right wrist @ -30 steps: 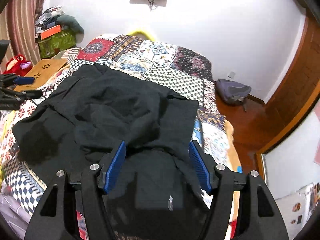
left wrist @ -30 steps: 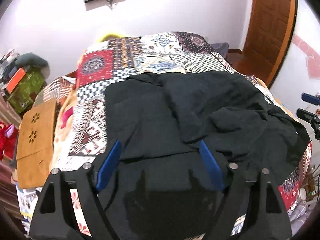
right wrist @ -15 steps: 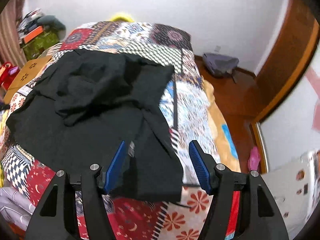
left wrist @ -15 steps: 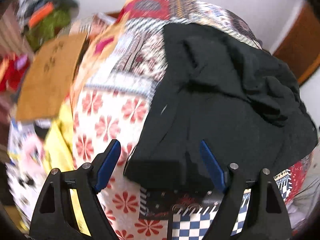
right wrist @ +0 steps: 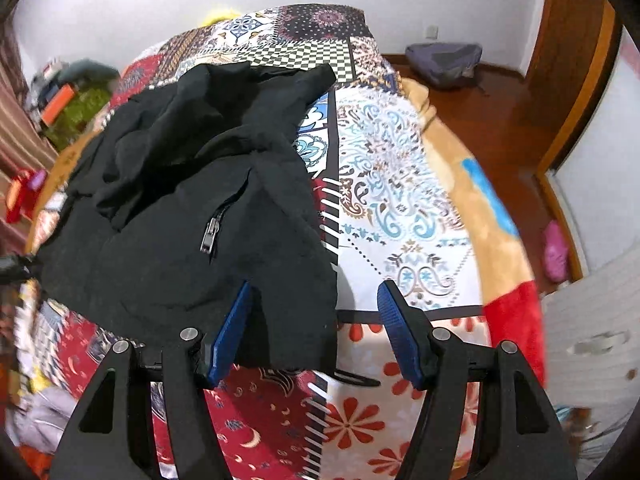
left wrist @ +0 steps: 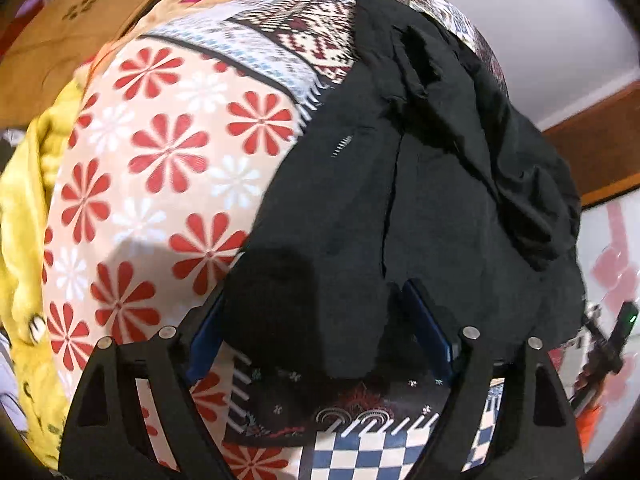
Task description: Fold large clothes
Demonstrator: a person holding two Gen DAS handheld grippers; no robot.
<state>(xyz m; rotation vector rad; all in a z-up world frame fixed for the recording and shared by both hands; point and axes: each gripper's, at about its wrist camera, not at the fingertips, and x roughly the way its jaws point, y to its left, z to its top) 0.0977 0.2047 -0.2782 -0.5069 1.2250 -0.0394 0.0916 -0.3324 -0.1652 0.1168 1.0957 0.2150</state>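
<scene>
Both my grippers have dropped from above the black jacket (left wrist: 420,184) to its near hem, which lies crumpled on the patchwork quilt (left wrist: 160,152); my left gripper (left wrist: 320,320) stands wide, a hem corner between its pads, unpinched; my right gripper (right wrist: 314,320) half-open, straddles the other corner; I judge the grasp comes next.
</scene>
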